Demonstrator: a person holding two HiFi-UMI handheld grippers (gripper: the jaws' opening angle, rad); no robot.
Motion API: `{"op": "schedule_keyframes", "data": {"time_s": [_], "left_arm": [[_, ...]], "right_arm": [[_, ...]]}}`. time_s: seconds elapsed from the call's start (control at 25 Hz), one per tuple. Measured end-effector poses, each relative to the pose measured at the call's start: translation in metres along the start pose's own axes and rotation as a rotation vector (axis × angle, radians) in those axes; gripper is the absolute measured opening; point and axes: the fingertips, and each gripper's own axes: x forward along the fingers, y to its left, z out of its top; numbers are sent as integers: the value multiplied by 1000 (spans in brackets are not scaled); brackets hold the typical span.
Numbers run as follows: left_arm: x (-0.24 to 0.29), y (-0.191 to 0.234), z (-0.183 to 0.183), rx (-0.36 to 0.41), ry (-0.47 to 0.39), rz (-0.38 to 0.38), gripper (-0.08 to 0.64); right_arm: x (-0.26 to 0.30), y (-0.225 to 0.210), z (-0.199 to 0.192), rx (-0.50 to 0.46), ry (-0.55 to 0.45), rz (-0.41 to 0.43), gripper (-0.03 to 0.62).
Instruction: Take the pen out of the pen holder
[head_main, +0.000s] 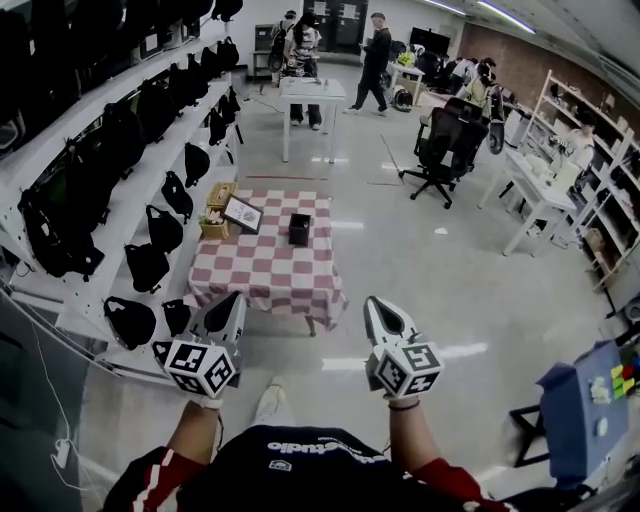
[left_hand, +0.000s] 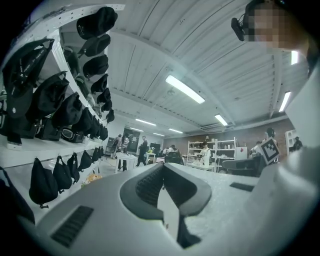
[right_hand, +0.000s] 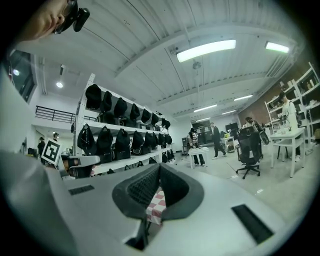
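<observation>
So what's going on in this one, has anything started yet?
Not yet. A person stands back from the checkered table, holding the left gripper and right gripper out level, both shut and empty. The black pen holder sits untouched on the table's far half; any pen in it is too small to make out.

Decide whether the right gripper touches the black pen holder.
Apart. The head view shows the right gripper held short of the table, a wide gap from the pen holder standing on it.

Checkered table (head_main: 262, 268), framed picture (head_main: 243, 213), black bags (head_main: 147, 265) on white shelves (head_main: 88, 300); black office chair (head_main: 441, 140), white table (head_main: 312, 92)
</observation>
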Motion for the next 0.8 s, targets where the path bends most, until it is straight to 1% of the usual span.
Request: {"op": "schedule_keyframes", "data": {"time_s": [0.24, 0.8], "left_arm": [[-5, 8, -6, -10, 9, 17, 6], [27, 28, -4, -35, -2, 11, 6]], "right_arm": [[6, 6, -8, 3, 19, 32, -3], [37, -7, -2, -12, 52, 35, -2]]}}
